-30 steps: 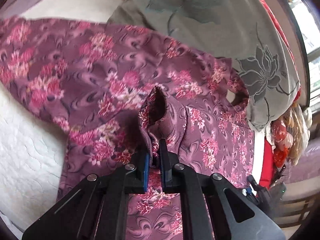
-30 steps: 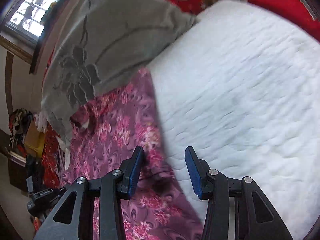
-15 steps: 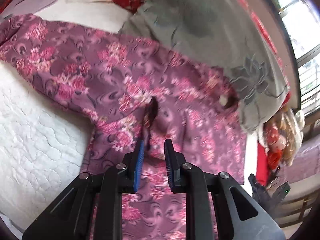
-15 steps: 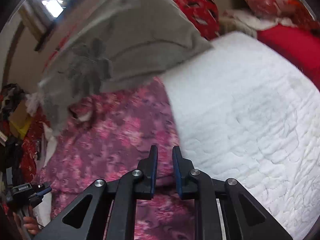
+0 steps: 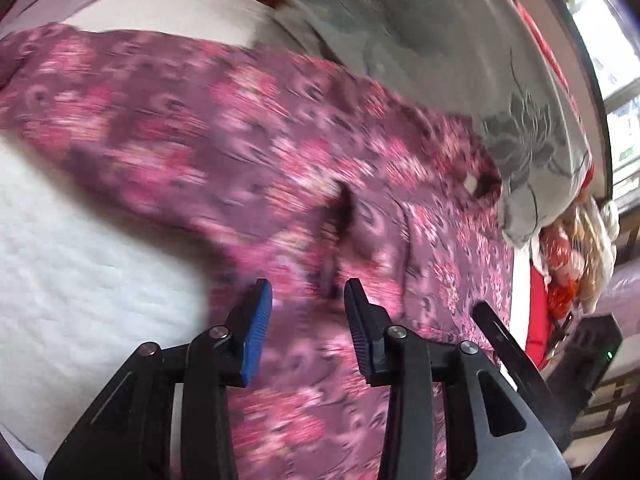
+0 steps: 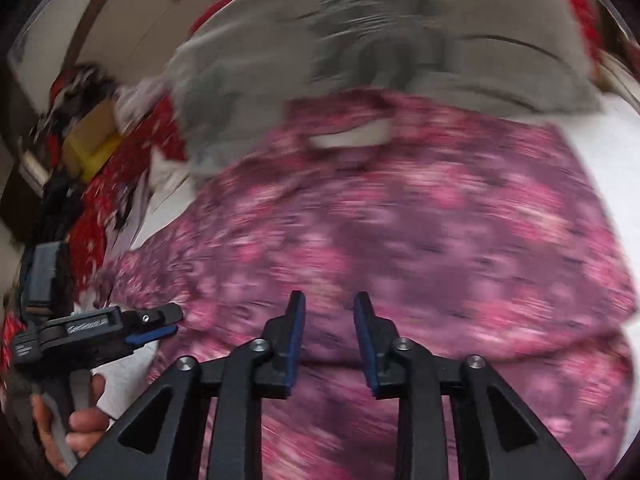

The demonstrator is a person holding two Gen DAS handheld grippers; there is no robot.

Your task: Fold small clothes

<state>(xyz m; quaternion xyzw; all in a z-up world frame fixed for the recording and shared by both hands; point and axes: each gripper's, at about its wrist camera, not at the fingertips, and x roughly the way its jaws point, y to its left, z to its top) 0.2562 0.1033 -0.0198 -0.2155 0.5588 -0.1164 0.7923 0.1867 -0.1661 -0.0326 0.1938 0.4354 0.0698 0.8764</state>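
Note:
A purple garment with pink flowers (image 5: 248, 152) lies spread on the white quilted bed (image 5: 80, 280), one sleeve reaching left. It has a raised crease (image 5: 346, 216) near its middle. My left gripper (image 5: 307, 320) is open and empty just above the cloth, short of the crease. In the right wrist view the same garment (image 6: 400, 232) fills the middle, blurred by motion. My right gripper (image 6: 329, 336) is open and empty over it. The left gripper (image 6: 156, 326) also shows at the left of that view, held by a hand.
A grey pillow with a flower print (image 5: 460, 80) lies against the garment's far edge, also in the right wrist view (image 6: 360, 52). Red bedding and clutter (image 5: 568, 264) sit off the bed's right side. A window (image 5: 616, 80) is at far right.
My left gripper let go of the pinched fold and opened wide; the fold has sunk. My right gripper shut, then opened partly, and swung from the bed's edge over the garment.

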